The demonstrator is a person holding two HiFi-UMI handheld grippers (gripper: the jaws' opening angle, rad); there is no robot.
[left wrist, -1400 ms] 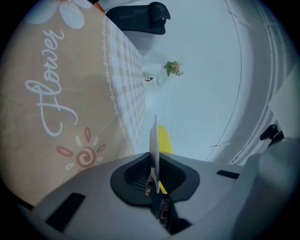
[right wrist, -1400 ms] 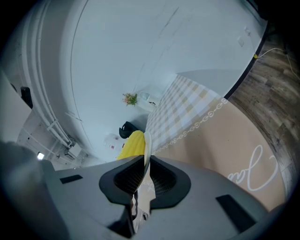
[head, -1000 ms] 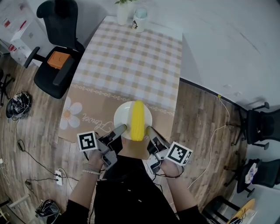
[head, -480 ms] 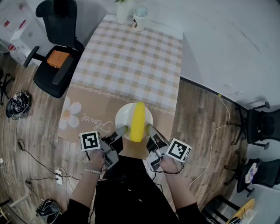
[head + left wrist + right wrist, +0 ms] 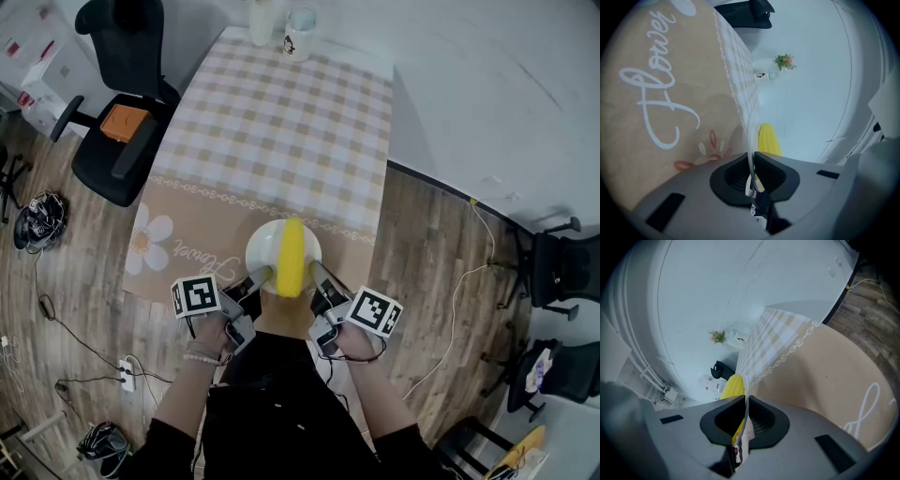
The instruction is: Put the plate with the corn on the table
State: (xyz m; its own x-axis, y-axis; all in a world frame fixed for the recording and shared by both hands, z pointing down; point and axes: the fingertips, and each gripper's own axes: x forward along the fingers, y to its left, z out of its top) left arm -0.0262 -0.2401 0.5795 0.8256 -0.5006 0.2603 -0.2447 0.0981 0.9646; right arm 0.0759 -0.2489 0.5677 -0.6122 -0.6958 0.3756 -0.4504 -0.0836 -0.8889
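Left gripper: jaws nearly closed, pinching the plate rim. Right gripper: jaws likewise clamped on the opposite rim. The corn lies along the plate's centre. The plate is over the near end of the table. Probable step: placement. Next move: lower level, then release both rims together.

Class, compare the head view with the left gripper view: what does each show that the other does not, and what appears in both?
Head view only: the black office chair, the wooden floor and the cables on it. Left gripper view only: the left gripper clamped on the plate rim, seen edge-on, and the flowers at the table's far end. Both: the plate, the corn, the tablecloth and the mug.
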